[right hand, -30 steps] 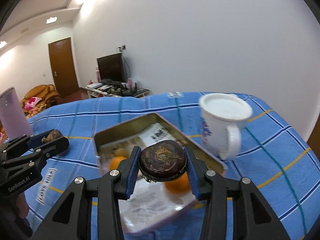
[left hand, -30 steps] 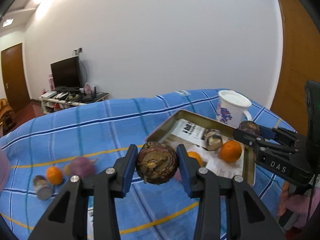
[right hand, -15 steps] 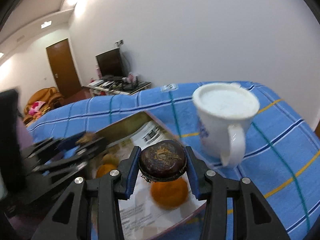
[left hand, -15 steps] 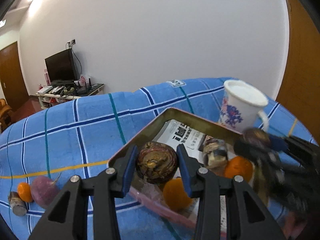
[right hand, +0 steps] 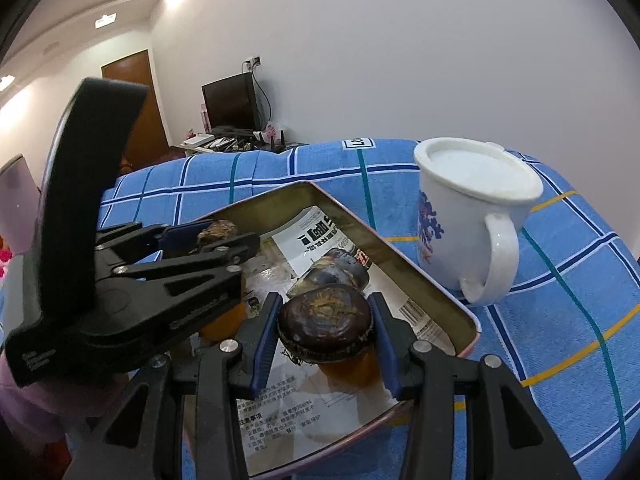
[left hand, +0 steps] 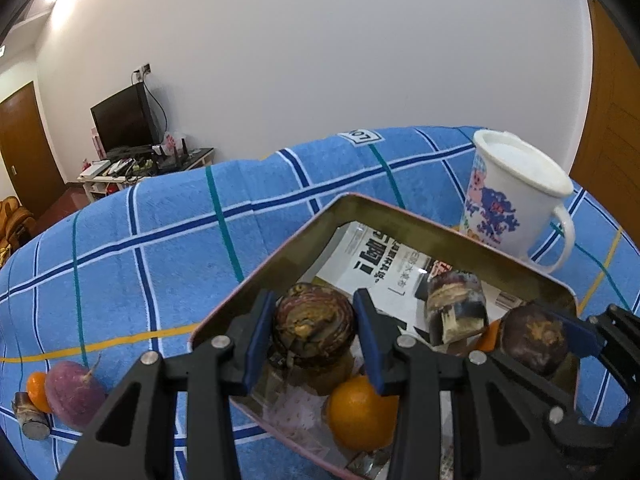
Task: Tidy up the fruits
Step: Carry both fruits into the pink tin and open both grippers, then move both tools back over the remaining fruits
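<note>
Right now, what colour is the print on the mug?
Blue, with some pink at the top, on the white mug; clearest in the left wrist view.

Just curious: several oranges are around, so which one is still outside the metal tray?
The small orange at the far left on the blue blanket, beside the purple fruit. The others lie inside the tray.

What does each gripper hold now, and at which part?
The left gripper clamps a brown layered bulb by its sides. The right gripper clamps a dark chestnut-like fruit by its sides.
</note>
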`<action>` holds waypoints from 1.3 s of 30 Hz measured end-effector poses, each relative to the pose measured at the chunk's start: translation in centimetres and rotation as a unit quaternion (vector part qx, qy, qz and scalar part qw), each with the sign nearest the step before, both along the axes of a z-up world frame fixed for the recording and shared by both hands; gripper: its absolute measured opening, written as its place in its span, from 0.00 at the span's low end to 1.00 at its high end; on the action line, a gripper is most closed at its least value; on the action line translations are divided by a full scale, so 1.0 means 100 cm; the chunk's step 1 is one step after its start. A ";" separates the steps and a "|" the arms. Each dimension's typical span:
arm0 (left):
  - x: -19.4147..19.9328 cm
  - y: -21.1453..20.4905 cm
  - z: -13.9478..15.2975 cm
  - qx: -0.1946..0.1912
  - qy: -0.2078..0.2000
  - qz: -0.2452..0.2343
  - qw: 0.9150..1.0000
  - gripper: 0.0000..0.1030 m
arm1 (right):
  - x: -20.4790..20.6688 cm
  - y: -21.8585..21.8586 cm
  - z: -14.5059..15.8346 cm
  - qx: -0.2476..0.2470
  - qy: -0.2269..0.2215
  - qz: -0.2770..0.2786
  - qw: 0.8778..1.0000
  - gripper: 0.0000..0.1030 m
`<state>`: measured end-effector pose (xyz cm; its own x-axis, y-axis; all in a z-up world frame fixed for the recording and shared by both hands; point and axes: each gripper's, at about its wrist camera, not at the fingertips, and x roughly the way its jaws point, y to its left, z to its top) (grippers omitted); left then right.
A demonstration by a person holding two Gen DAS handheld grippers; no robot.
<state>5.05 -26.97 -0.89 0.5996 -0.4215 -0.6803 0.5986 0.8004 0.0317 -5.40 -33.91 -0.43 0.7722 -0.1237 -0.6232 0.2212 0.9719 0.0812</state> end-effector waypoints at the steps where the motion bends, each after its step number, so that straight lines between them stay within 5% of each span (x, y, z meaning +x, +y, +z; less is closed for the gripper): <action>1: 0.001 -0.001 0.000 0.002 -0.001 0.001 1.000 0.41 | 0.000 -0.001 0.000 0.003 -0.002 0.002 1.000 0.45; 19: 0.016 -0.007 -0.006 0.008 0.006 0.007 1.000 0.43 | -0.008 0.012 0.000 0.003 -0.008 0.023 1.000 0.45; 31: 0.012 0.001 0.003 -0.049 0.024 0.000 0.999 0.72 | -0.022 -0.018 0.007 0.078 -0.055 -0.015 0.995 0.46; 36: -0.001 0.009 0.019 -0.060 -0.016 0.001 0.998 0.90 | -0.034 -0.024 0.017 0.092 -0.099 -0.030 0.990 0.47; 39: -0.009 0.019 0.029 -0.064 -0.032 0.017 0.997 0.93 | -0.036 -0.026 0.018 0.077 -0.105 -0.049 0.990 0.47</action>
